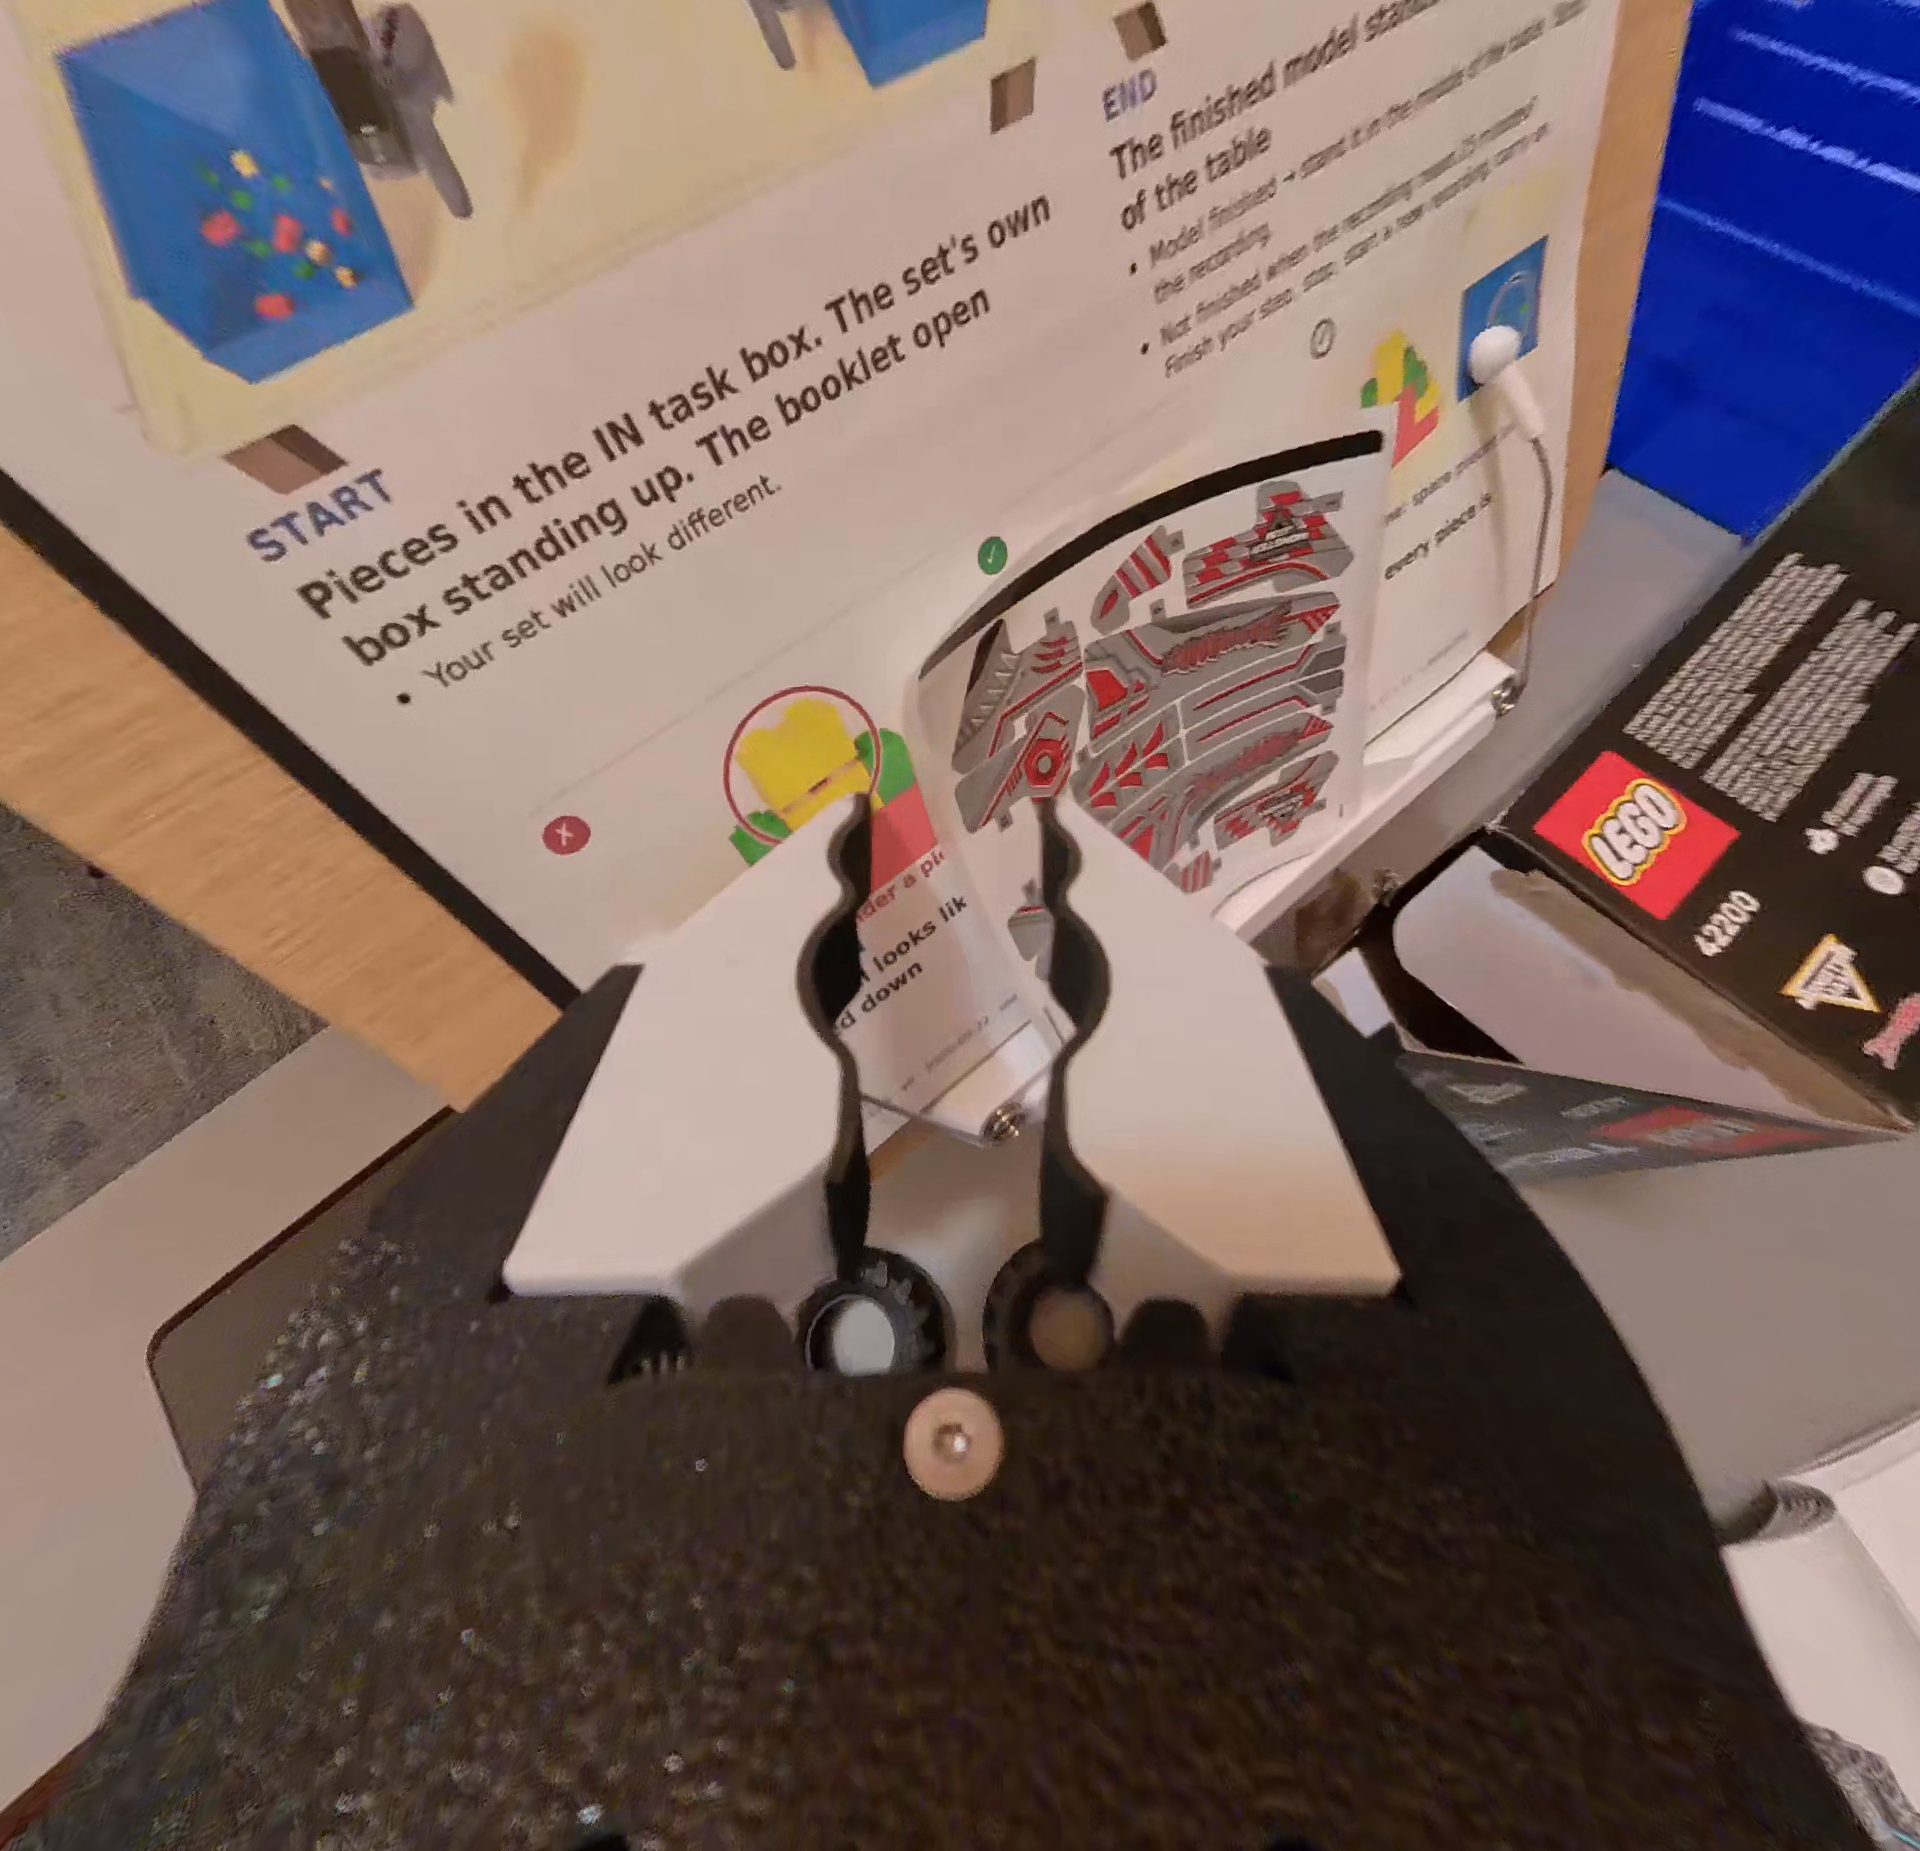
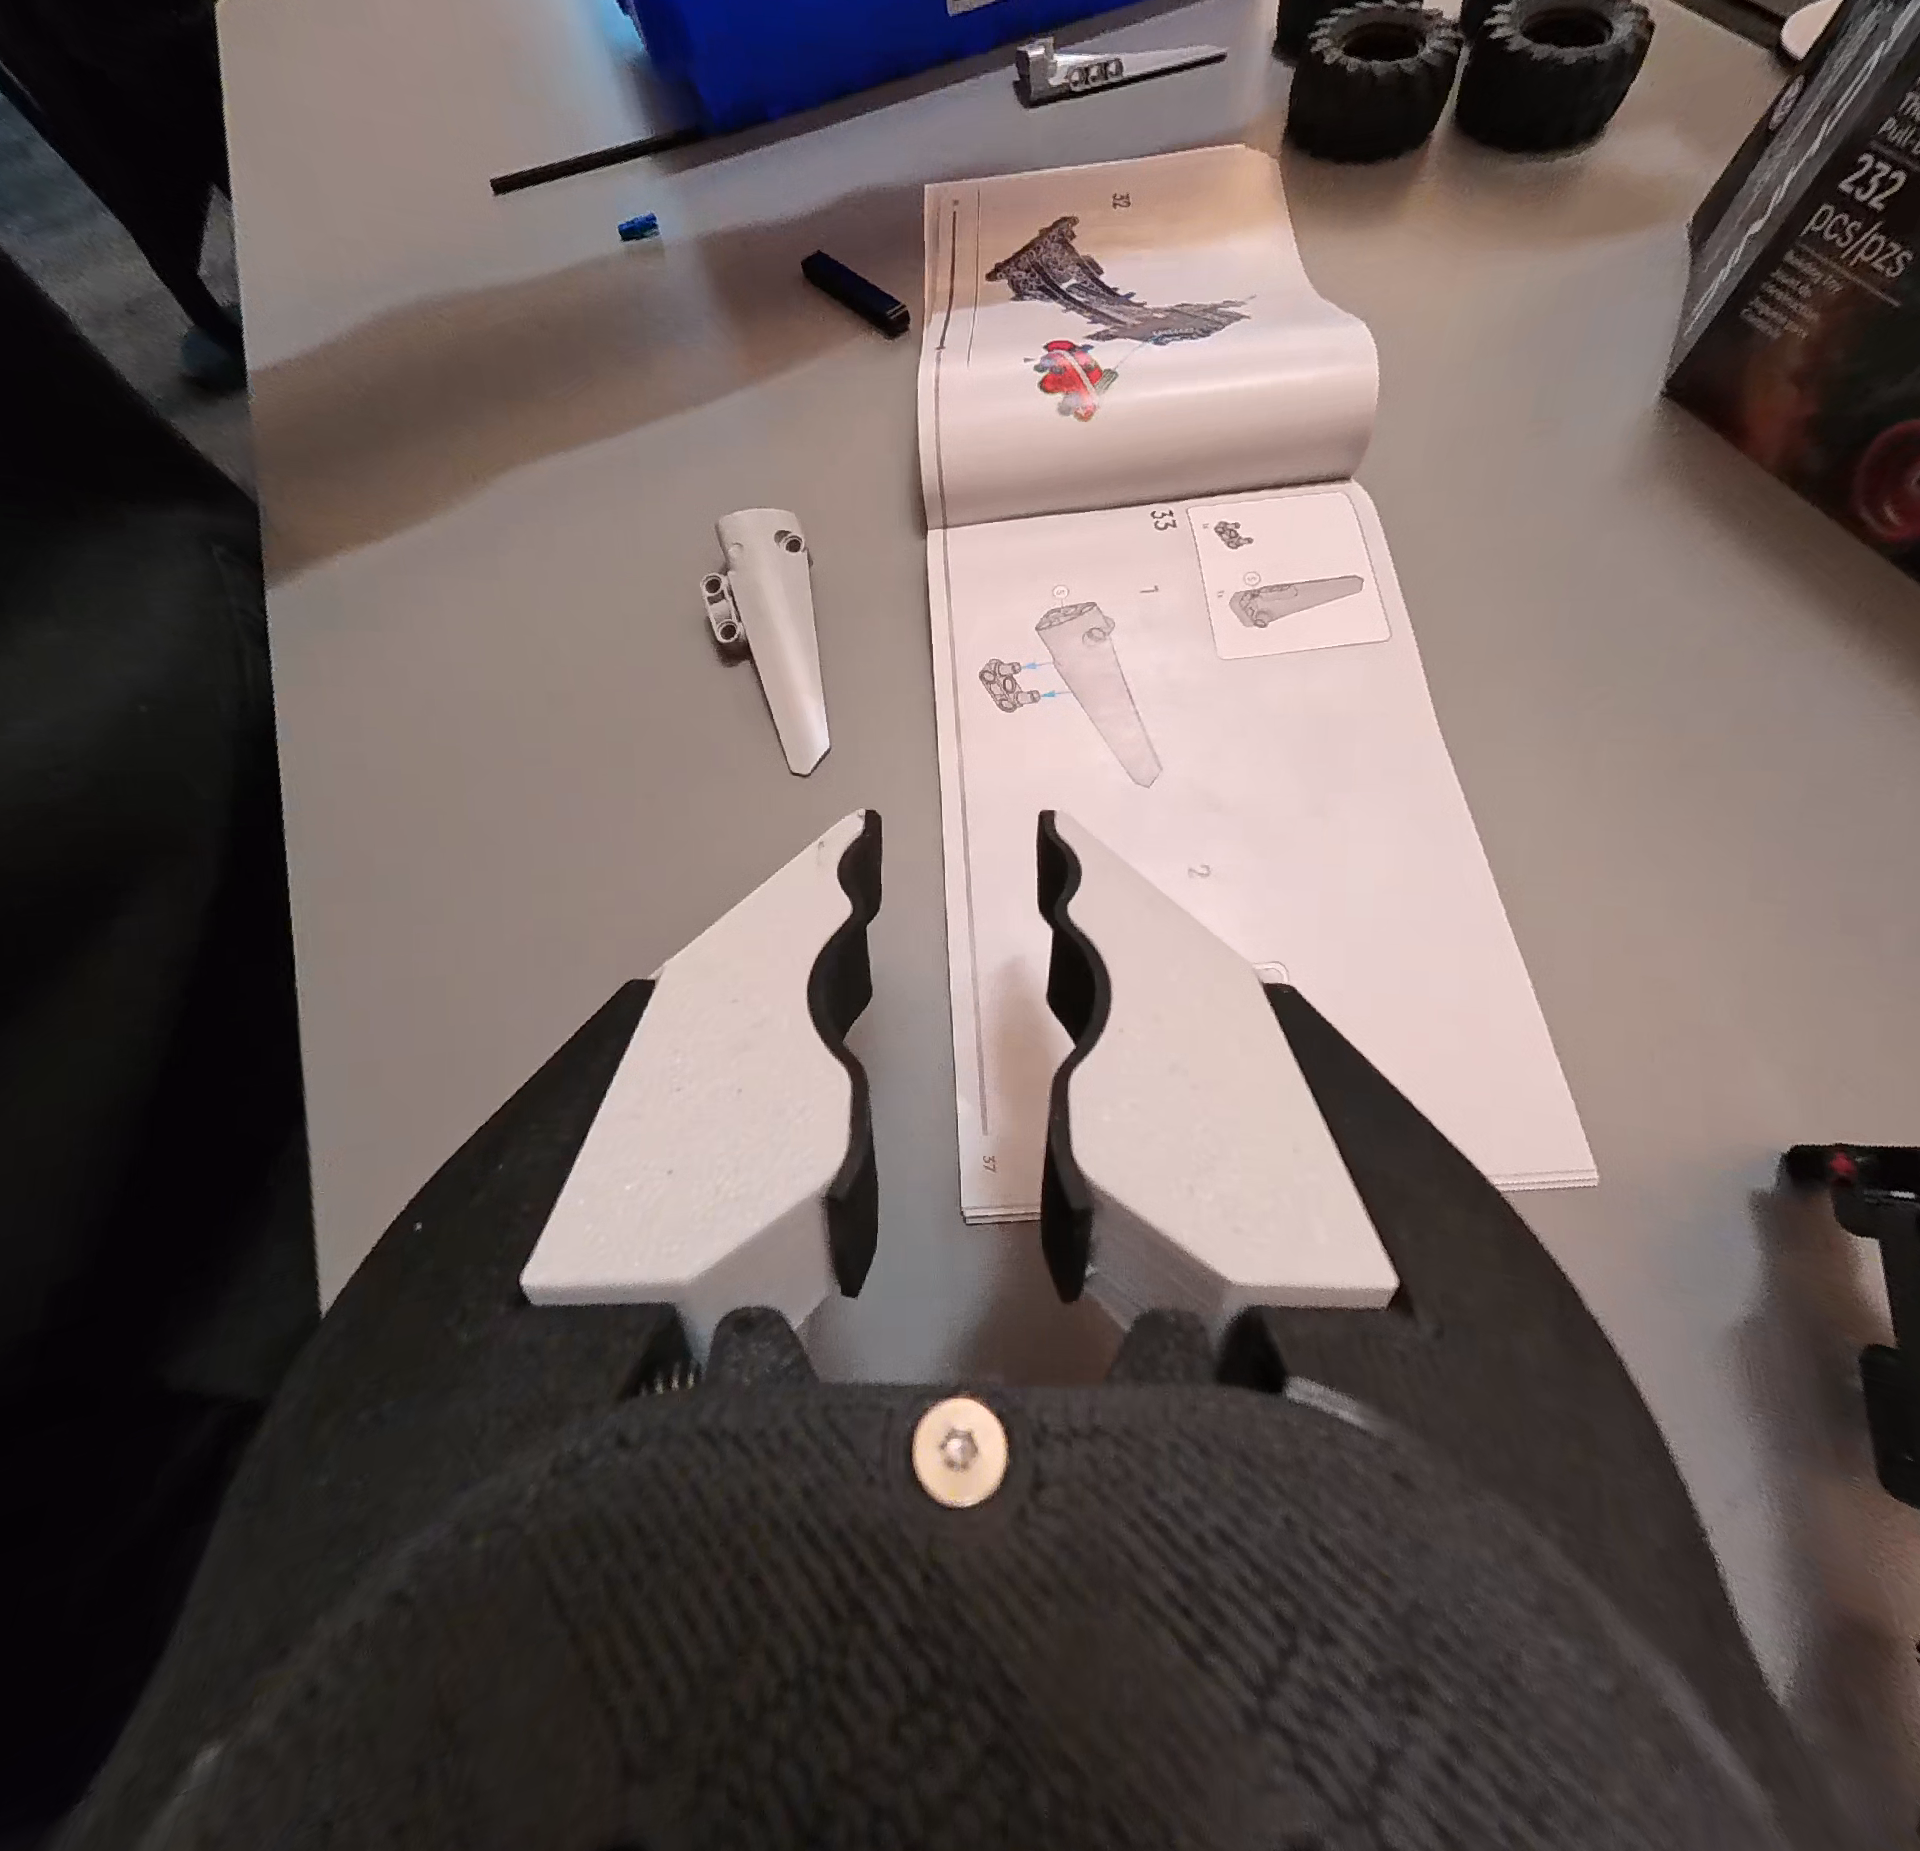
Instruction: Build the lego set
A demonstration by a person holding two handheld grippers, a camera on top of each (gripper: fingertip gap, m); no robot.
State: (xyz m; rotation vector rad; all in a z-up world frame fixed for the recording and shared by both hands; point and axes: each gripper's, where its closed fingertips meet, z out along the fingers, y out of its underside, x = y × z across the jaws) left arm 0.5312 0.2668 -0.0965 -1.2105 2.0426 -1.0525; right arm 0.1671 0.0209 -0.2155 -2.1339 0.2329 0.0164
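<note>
In the right wrist view, my right gripper (image 2: 958, 819) is open and empty above the grey table (image 2: 520, 866). It hovers at the near left edge of the open instruction booklet (image 2: 1247, 918). A white tapered panel with a small connector on its side (image 2: 774, 638) lies just ahead, left of the booklet. Several big black tyres (image 2: 1455, 35) stand at the far right. In the left wrist view, my left gripper (image 1: 951, 814) is open and empty. It points at a red-and-grey sticker sheet (image 1: 1164, 700) standing against a printed poster (image 1: 623, 399).
A blue bin (image 2: 883, 4), a grey panel piece (image 2: 1112, 64), a long black axle (image 2: 623, 154), a small blue pin (image 2: 638, 227) and a dark beam (image 2: 854, 293) lie at the far side. The black set box (image 2: 1818, 295) stands right; it also shows in the left wrist view (image 1: 1714, 845), with blue bins (image 1: 1787, 243) behind.
</note>
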